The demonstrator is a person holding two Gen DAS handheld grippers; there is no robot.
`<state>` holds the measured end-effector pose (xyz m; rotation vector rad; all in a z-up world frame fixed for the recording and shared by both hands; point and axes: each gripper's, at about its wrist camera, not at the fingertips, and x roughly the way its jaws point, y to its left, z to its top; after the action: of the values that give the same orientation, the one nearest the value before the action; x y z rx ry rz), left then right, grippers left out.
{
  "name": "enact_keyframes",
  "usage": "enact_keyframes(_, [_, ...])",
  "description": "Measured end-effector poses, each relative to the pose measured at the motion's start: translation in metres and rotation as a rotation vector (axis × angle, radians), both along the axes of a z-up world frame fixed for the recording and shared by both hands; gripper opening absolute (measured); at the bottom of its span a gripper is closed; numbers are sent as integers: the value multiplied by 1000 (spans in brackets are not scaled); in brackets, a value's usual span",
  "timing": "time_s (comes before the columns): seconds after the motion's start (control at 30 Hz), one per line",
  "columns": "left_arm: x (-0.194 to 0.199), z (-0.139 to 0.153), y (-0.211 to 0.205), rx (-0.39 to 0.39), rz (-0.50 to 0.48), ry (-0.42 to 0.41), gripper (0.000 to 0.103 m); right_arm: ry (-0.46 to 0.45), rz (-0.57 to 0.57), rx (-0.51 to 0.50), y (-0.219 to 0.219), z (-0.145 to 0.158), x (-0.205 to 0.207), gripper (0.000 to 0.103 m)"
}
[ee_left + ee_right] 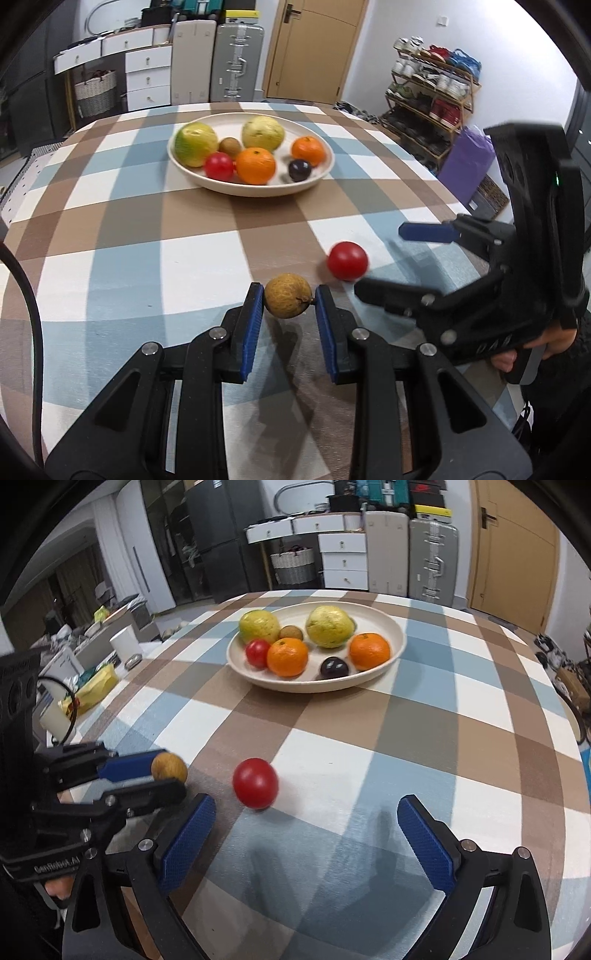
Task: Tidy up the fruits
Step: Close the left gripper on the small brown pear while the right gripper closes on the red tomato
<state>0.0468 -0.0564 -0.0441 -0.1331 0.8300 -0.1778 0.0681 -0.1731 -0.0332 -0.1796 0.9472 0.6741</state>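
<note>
Brown fruit sits pinched between the left gripper pads, above the checked tablecloth. Red tomato lies ahead of the right gripper, whose jaws gape wide, clear of it.

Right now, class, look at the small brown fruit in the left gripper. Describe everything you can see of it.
The small brown fruit is roundish, tan-brown, with a rough, matte, speckled skin and a short stub at one end. The left gripper is shut on it, one blue pad on each side, holding it above the checked tablecloth, where its shadow falls. The red fruit lies nearby, apart from it; the bowl is further off.
</note>
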Motion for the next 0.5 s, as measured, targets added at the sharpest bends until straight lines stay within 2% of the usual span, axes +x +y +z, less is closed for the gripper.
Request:
enact_keyframes(0.13, [1, 1, 8, -4, 19, -4, 26, 4, 41, -32, 13, -5, -3, 81])
enact_keyframes(0.5, [2, 2, 17, -19, 41, -11, 26, 1, 64, -36, 25, -5, 1, 60])
